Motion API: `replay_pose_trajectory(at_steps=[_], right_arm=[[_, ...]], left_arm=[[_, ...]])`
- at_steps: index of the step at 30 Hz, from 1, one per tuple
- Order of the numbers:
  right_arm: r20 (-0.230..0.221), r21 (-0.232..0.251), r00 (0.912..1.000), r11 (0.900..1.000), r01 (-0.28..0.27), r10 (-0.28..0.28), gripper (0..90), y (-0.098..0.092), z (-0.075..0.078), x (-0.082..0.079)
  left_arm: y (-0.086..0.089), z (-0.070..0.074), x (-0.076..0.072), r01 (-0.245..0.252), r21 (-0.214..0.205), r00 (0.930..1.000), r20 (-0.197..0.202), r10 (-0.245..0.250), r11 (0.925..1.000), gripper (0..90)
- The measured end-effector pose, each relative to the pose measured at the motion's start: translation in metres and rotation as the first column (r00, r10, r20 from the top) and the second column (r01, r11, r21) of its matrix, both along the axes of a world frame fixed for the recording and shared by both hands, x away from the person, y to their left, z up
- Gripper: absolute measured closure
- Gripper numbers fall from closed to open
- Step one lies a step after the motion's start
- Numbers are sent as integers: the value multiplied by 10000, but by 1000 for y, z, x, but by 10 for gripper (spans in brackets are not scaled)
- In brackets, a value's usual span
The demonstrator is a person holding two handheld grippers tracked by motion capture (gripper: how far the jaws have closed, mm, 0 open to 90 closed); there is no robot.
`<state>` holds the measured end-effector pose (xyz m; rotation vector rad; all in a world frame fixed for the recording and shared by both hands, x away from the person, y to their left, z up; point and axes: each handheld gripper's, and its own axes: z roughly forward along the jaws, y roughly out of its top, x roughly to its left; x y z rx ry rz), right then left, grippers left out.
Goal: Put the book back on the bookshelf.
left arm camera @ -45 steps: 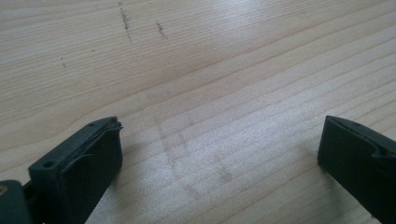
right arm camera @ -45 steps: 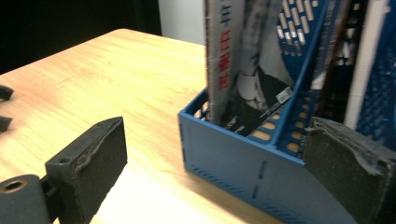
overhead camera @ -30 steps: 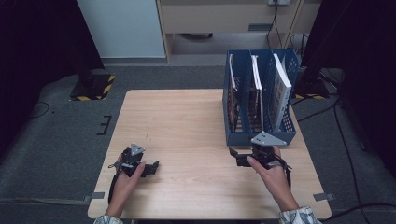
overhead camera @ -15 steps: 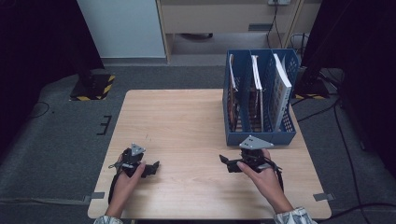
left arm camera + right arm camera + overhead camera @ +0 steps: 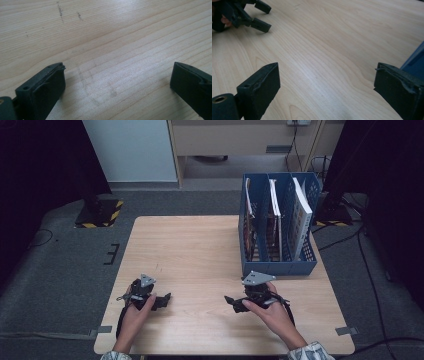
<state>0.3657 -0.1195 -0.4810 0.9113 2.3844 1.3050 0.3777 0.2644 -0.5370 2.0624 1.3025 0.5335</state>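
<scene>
My left gripper [image 5: 163,300] rests low over the front left of the wooden table [image 5: 190,245], held by a hand, jaws pointing right. In the left gripper view it [image 5: 117,77] stands open over bare wood. My right gripper [image 5: 231,303] is at the front right, jaws pointing left toward the other one. In the right gripper view it [image 5: 327,80] is open with nothing between the jaws, and the left gripper [image 5: 249,15] shows at the top left.
A blue three-slot file rack [image 5: 305,262] stands at the table's back right, holding upright books and magazines [image 5: 299,215]. Its blue corner [image 5: 415,60] sits just beside my right jaw. Dark floor and cables surround the table.
My right gripper has moved left, away from the front of the rack, and turned its jaws toward the left gripper. The left gripper has stayed put.
</scene>
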Motion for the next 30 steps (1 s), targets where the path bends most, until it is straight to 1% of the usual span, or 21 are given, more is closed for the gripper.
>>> replay_pose_trajectory(at_steps=[1, 4, 7, 8, 9, 10, 11, 12, 15, 16, 19, 21, 24, 26, 30], right_arm=[[-139, -87, 9998, 9999, -136, 135, 71, 3, -3, 0], [-211, -152, 9996, 9997, -212, 209, 71, 7, -5, 0], [-413, -178, 9984, 9991, -392, 385, 71, 15, -10, 0], [-413, -178, 9984, 9991, -392, 385, 71, 15, -10, 0], [-519, -328, 9976, 9983, -482, 465, 73, 20, -15, 2], [-519, -328, 9976, 9983, -482, 465, 73, 20, -15, 2], [-621, -477, 9967, 9974, -546, 516, 73, 22, -18, 3], [-743, -476, 9959, 9973, -556, 520, 73, 23, -20, 4], [-846, -462, 9949, 9972, -585, 544, 73, 24, -21, 6], [-924, -600, 9939, 9960, -662, 605, 74, 25, -24, 9], [-1009, -620, 9936, 9964, -581, 517, 76, 26, -26, 11], [-1148, -750, 9917, 9949, -677, 588, 77, 29, -31, 13], [-1197, -875, 9906, 9932, -765, 657, 77, 33, -33, 14], [-1237, -943, 9898, 9921, -823, 703, 81, 39, -37, 17], [-1238, -817, 9900, 9936, -780, 676, 82, 47, -38, 18]], left_arm=[[0, 0, 0, 3, 0, 10000, 1, -3, 10000, 0], [0, 0, 0, 2, 0, 10000, -2, -2, 10000, 0], [0, 0, 0, 7, -1, 10000, 2, -7, 10000, 0], [0, 0, 0, 7, -1, 10000, 2, -7, 10000, 0], [0, 0, 0, 12, 0, 10000, 0, -12, 10000, 0], [0, 0, 0, 12, 0, 10000, 0, -12, 10000, 0], [0, 0, 0, 15, -3, 10000, 2, -15, 10000, 0], [0, 0, 0, 18, -5, 10000, 2, -18, 10000, 0], [0, 0, 0, 21, -4, 10000, 2, -21, 10000, 0], [0, 0, 0, 19, -4, 10000, 2, -19, 10000, 0], [0, 0, 0, 19, -5, 10000, 3, -19, 10000, 0], [0, 0, 0, 20, -3, 10000, 2, -20, 10000, 0], [0, 0, 0, 22, -3, 10000, 1, -22, 10000, 0], [0, 0, 0, 24, -2, 10000, 1, -24, 10000, 0], [0, 0, 0, 28, -4, 10000, 0, -28, 10000, 0]])
